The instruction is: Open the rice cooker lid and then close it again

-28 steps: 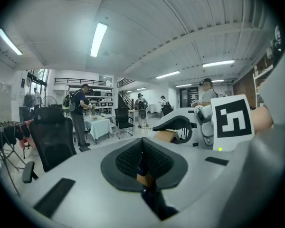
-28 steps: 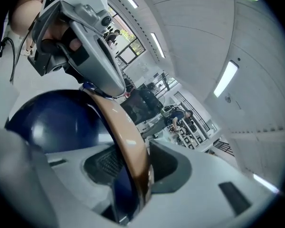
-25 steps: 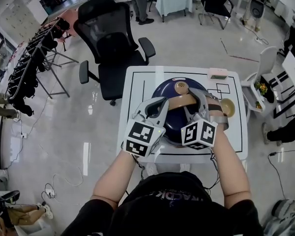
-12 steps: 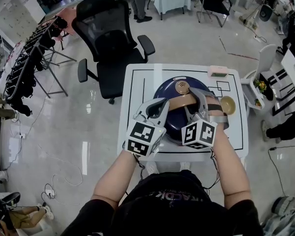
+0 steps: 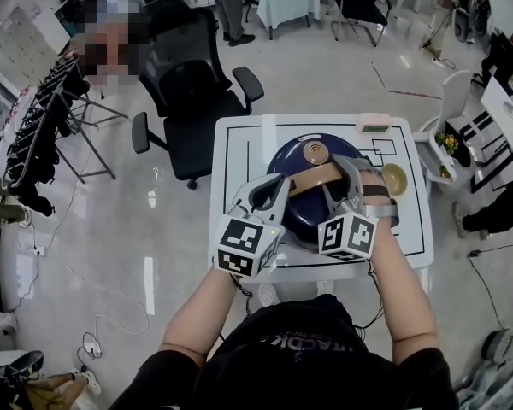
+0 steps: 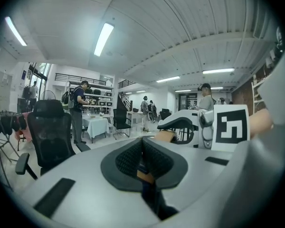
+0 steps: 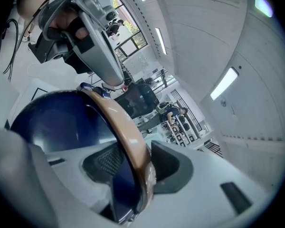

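Note:
A dark blue rice cooker [image 5: 301, 214] with its lid down stands on the white table [image 5: 238, 143]. Its tan handle [image 5: 316, 178] arches over the lid. My left gripper [image 5: 278, 189] is shut at the handle's left end, and a sliver of tan shows low in its slit [image 6: 143, 175]. My right gripper [image 5: 349, 174] straddles the handle's right part. Its jaws have just been opening, and the tan handle [image 7: 119, 122] runs between the pads [image 7: 104, 161] without a clear squeeze. The blue lid [image 7: 57, 122] fills the left of the right gripper view.
A steam vent [image 5: 315, 151] sits on the lid's far side. A pink device [image 5: 377, 126] and a tan round piece [image 5: 395, 182] lie at the table's right. A black office chair [image 5: 192, 101] stands behind the table, and a white side cart [image 5: 445, 148] to the right.
Both grippers stay at the handle and the lid remains down. Only the head view has drifted a little.

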A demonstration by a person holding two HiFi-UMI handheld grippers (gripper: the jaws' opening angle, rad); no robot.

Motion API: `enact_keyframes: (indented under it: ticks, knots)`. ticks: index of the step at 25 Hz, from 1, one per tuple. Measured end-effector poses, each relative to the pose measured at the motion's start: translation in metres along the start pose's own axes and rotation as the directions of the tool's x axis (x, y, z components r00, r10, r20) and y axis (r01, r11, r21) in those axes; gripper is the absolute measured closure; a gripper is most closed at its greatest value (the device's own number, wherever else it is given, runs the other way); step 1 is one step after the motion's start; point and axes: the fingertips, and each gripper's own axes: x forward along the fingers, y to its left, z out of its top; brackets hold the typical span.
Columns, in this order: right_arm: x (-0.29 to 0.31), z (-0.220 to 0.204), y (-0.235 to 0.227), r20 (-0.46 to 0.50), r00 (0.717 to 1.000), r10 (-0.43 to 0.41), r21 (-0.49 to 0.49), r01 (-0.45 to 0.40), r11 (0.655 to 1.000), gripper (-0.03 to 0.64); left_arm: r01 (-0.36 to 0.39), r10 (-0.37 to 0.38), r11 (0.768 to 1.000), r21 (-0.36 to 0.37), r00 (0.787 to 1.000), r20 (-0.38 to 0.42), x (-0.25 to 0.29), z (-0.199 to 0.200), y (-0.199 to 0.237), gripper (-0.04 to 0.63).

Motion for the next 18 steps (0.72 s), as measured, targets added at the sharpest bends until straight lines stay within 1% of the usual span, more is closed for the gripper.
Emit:
enact_keyframes:
  ticks: [4, 6, 8, 9, 10, 11, 12, 13, 15, 18]
  knots:
    - [-0.015, -0.004, 0.001, -0.012, 0.999, -0.034, 0.038, 0.034, 0.999, 0.445, 0.028, -0.028, 1.000, -0.005, 0.999, 0.016, -0.011, 0.002, -0.001, 0.592]
    - [-0.026, -0.004, 0.002, -0.019, 0.999, -0.050, 0.075, 0.052, 0.996, 0.448, 0.051, -0.050, 0.999, -0.008, 0.998, 0.023, -0.018, 0.001, -0.005, 0.592]
    - [-0.040, -0.005, 0.002, -0.020, 0.998, -0.065, 0.144, 0.067, 0.987, 0.466, 0.076, -0.076, 0.997, -0.008, 0.997, 0.024, -0.025, -0.002, -0.010, 0.592]
    - [-0.047, -0.005, 0.002, -0.015, 0.997, -0.073, 0.198, 0.074, 0.977, 0.483, 0.088, -0.087, 0.996, -0.006, 0.996, 0.025, -0.027, -0.003, -0.012, 0.592]
    - [-0.054, -0.006, 0.000, -0.006, 0.996, -0.084, 0.262, 0.083, 0.961, 0.517, 0.097, -0.097, 0.995, -0.005, 0.995, 0.025, -0.030, -0.003, -0.014, 0.592]
    - [-0.061, -0.007, -0.003, 0.005, 0.995, -0.097, 0.331, 0.090, 0.939, 0.559, 0.105, -0.104, 0.995, -0.004, 0.994, 0.027, -0.031, -0.004, -0.016, 0.592]
    - [-0.068, -0.008, -0.005, 0.020, 0.994, -0.108, 0.400, 0.091, 0.912, 0.615, 0.111, -0.111, 0.994, -0.003, 0.993, 0.028, -0.033, -0.004, -0.018, 0.592]
    - [-0.076, -0.009, -0.007, 0.043, 0.993, -0.114, 0.469, 0.081, 0.880, 0.615, 0.116, -0.116, 0.993, -0.003, 0.993, 0.030, -0.035, -0.004, -0.021, 0.592]
    - [-0.092, -0.009, -0.014, 0.102, 0.988, -0.119, 0.595, 0.035, 0.803, 0.615, 0.126, -0.126, 0.992, -0.002, 0.991, 0.036, -0.039, -0.002, -0.031, 0.592]
    - [-0.116, -0.010, -0.031, 0.205, 0.968, -0.145, 0.746, -0.058, 0.664, 0.615, 0.129, -0.130, 0.992, 0.008, 0.991, 0.045, -0.046, 0.005, -0.047, 0.592]
